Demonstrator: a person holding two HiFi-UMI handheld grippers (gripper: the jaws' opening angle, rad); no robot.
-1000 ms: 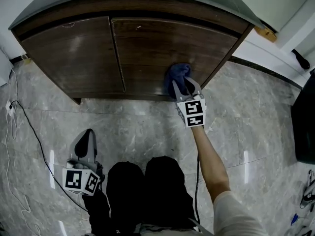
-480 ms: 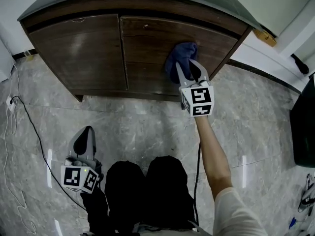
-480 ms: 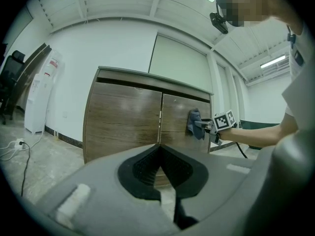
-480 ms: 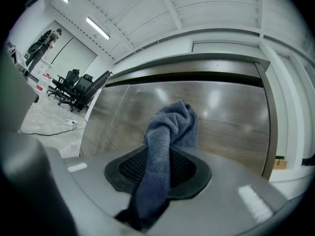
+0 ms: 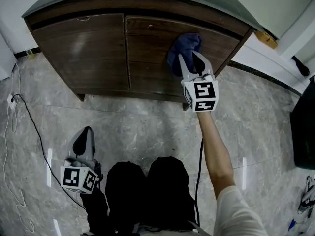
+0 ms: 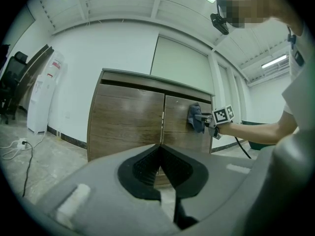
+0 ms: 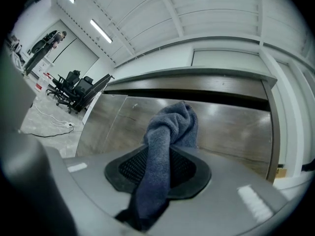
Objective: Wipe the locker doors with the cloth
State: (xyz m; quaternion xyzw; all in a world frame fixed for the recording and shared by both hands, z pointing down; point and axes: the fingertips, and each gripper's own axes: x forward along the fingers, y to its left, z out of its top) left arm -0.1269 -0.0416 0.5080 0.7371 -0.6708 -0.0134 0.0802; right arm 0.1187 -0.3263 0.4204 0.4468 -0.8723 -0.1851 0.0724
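A low brown wooden locker has two doors, the left door [image 5: 81, 53] and the right door [image 5: 162, 48]. My right gripper [image 5: 193, 58] is shut on a bunched dark blue cloth [image 5: 183, 50] and holds it against the upper part of the right door. In the right gripper view the cloth [image 7: 167, 146] hangs between the jaws with the door [image 7: 231, 132] close behind. My left gripper [image 5: 84, 141] hangs low at the left over the floor, shut with nothing in it; in its own view the pads [image 6: 160, 163] meet and the locker [image 6: 128, 122] stands ahead.
Grey marble floor [image 5: 133, 127] lies before the locker. A cable [image 5: 29, 127] runs along the floor at the left. The person's dark trouser legs [image 5: 142, 186] are at the bottom. A white wall base [image 5: 275, 53] is at the right.
My right gripper has risen up the right door with the cloth, from near the door's lower edge to its upper part. The left gripper has stayed where it was.
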